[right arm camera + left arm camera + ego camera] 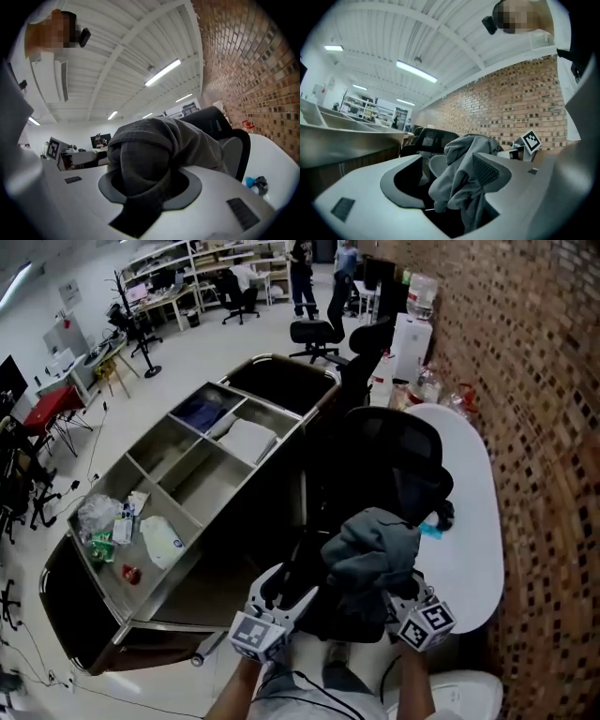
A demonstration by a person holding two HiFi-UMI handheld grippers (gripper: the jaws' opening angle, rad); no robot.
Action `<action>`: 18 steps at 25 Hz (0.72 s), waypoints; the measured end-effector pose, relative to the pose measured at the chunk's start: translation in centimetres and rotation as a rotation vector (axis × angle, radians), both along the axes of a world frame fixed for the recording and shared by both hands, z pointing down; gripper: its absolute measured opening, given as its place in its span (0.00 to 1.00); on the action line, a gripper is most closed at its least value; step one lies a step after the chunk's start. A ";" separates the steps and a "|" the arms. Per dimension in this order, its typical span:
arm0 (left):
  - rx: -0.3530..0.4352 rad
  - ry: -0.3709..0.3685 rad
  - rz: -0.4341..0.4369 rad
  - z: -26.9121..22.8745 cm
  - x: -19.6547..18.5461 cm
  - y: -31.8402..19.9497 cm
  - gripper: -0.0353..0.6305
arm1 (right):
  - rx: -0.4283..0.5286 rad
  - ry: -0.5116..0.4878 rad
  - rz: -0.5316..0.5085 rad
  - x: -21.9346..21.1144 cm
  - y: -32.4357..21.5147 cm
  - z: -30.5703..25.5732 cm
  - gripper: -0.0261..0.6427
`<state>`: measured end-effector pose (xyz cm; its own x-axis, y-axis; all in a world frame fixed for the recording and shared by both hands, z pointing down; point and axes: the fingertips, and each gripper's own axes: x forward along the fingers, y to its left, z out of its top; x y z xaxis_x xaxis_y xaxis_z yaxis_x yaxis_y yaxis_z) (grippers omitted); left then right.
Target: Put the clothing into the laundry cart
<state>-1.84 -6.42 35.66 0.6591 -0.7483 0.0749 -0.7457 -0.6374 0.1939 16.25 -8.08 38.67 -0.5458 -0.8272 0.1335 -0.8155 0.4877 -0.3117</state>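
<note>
A bunched grey garment [370, 554] hangs in the air between my two grippers, over the seat of a black office chair [384, 465]. My right gripper [392, 589] is shut on the garment [159, 140], whose folds fill its jaws [140, 187]. My left gripper [295, 589] stands open. The cloth [464, 159] hangs between its jaws [450, 187] against the right pad, with a dark gap on the left side. The metal laundry cart [211, 486] with several compartments stands to the left of the chair.
The cart holds a white folded item [246, 439], a dark blue item [199, 412] and plastic bags [103, 517]. A white table [464, 540] with a small blue object [431, 529] runs along the brick wall at the right. More chairs and desks stand farther back.
</note>
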 end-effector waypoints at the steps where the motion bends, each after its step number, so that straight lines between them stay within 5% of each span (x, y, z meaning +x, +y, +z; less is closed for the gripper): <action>1: 0.020 0.008 0.005 -1.1 0.0 0.3 0.53 | 0.028 -0.008 0.008 0.0 0.6 -1.7 0.25; 10: 0.177 0.041 0.000 -8.9 -1.6 2.7 0.53 | 0.194 -0.001 -0.009 -1.2 5.5 -11.7 0.25; 18: 0.232 0.020 -0.062 -11.1 -4.6 4.8 0.53 | 0.281 -0.025 -0.119 -5.8 6.7 -15.4 0.25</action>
